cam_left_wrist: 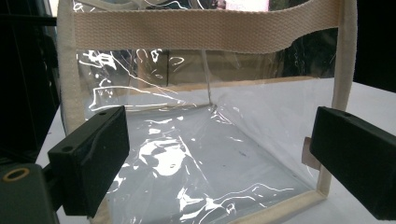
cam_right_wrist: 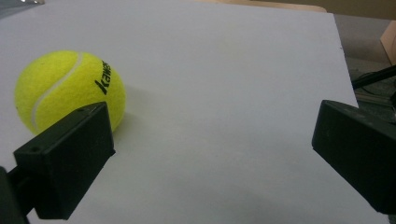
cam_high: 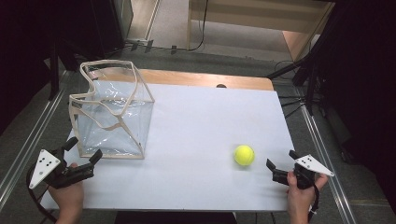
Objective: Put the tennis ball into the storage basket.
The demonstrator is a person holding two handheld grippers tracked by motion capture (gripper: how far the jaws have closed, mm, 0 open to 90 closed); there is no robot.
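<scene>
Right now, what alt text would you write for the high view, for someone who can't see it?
A person at a white table holds a hand-held gripper in each hand, both open. The left one points at a clear bag with cream trim; the right one sits just beside a yellow tennis ball.

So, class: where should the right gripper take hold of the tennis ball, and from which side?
Grip the tennis ball across its widest middle. It is round and sits free on the white table, so any pair of opposite sides serves. The open right gripper is nearest its right side, so approaching from there looks simplest.
</scene>
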